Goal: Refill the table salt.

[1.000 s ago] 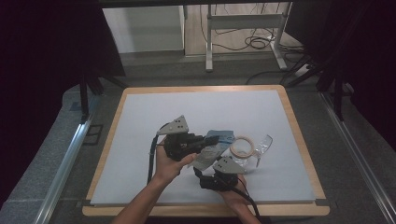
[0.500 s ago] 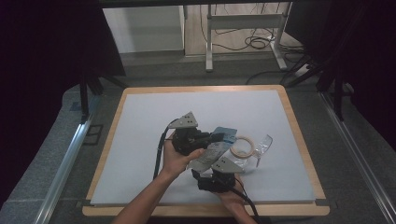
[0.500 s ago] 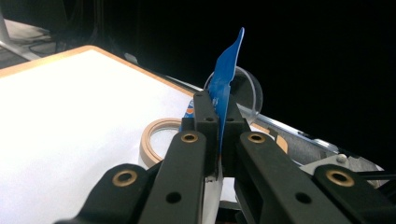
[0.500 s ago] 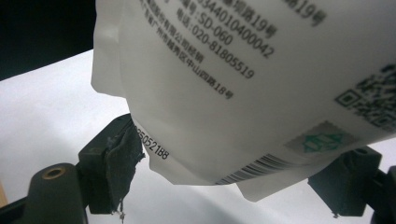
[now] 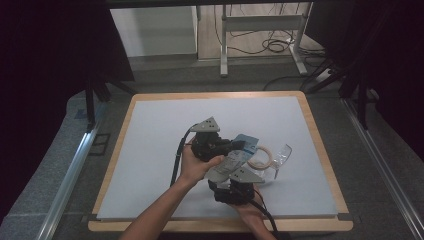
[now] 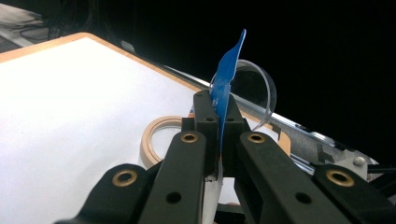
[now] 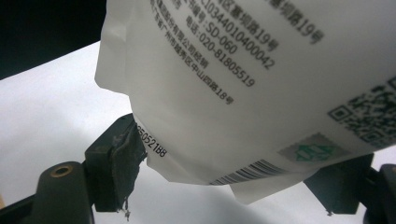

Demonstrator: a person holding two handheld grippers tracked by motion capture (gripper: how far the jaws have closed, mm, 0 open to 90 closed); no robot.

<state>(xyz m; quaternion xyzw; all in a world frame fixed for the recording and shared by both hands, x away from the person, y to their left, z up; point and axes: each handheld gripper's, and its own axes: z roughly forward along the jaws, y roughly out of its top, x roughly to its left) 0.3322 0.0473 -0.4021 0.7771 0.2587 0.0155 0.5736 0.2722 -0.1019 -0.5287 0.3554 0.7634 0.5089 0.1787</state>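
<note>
The left claw [image 6: 219,119] is clamped tight on the thin blue edge of a pouch [image 6: 229,70], the edge standing up between its jaws. In the high view the pouch [image 5: 235,160] hangs between the two hands above the white desk [image 5: 150,150], near its front middle. The right claw [image 7: 224,172] stands wide, its jaws either side of the pouch's white printed bottom [image 7: 243,93] — the left pad touches the bag's edge, but whether they press I cannot tell; these jaws have just been closing a little. A roll of tape [image 5: 261,156] lies flat on the desk just beyond the pouch, with a clear plastic piece [image 5: 281,156] beside it.
</note>
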